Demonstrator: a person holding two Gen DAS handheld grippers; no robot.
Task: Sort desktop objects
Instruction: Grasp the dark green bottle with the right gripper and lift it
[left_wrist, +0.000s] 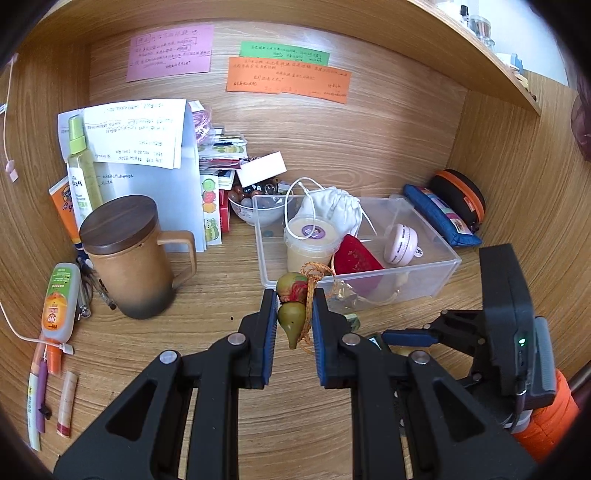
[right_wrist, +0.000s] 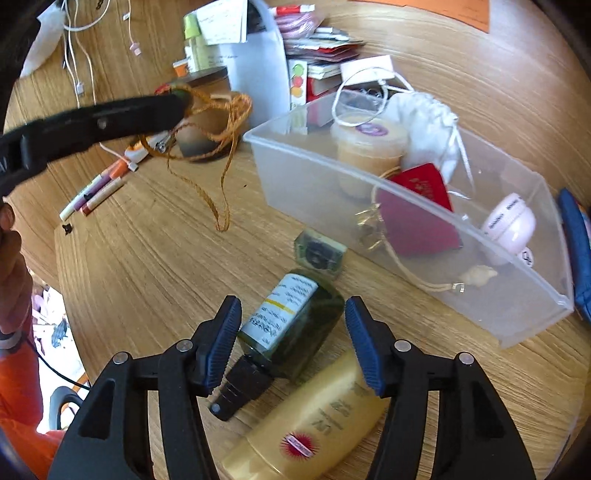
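My left gripper (left_wrist: 294, 300) is shut on a small green-and-red gourd charm (left_wrist: 291, 321), held above the desk near the front wall of a clear plastic box (left_wrist: 266, 258). The charm's orange cord (right_wrist: 221, 173) hangs down to the wood. The box (right_wrist: 314, 177) holds a lidded jar (right_wrist: 365, 144), a white pouch (right_wrist: 428, 122), a red booklet (right_wrist: 417, 210) and a pink round case (right_wrist: 511, 221). My right gripper (right_wrist: 293, 304) is open, low over a dark green bottle (right_wrist: 295, 321) that lies between its jaws, with gaps at both pads.
A yellow tube (right_wrist: 314, 417) lies under the bottle, and a small green square item (right_wrist: 319, 254) sits by the box. A lidded brown mug (left_wrist: 129, 258), a spray bottle (left_wrist: 79, 162), papers, a bead bowl (left_wrist: 258, 206), pens (left_wrist: 44, 387), a blue pouch (left_wrist: 439, 214) and a black-orange case (left_wrist: 458, 195) ring the desk.
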